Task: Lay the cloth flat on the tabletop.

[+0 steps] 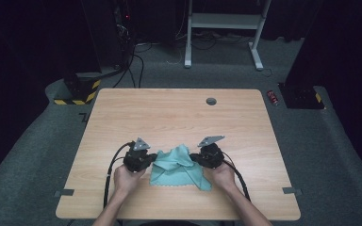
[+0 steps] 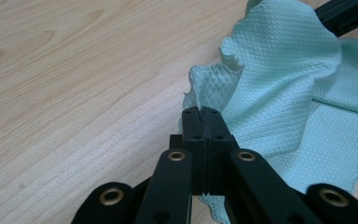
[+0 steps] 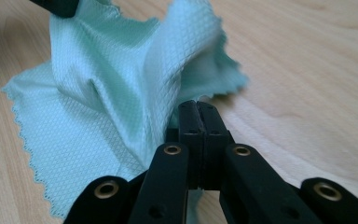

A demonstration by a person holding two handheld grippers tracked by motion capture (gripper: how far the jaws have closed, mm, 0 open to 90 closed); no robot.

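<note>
Black jaws of the left gripper are pressed flat together in the left gripper view, clenched on an edge of the cloth, which bunches up in a ruffle just past the jaw tips. Likewise, in the right gripper view the right gripper is clamped on the cloth's opposite side, the fabric rising in a peaked fold beyond its jaws.

From the high view, the mint-green cloth lies on the table near its front edge, about midway between the left and right sides. Part of it rests flat on the wood, toward the person; the middle is lifted into a ridge between both grippers. Each hand grips its tool close to the front edge, left gripper and right gripper facing each other across the cloth.
</note>
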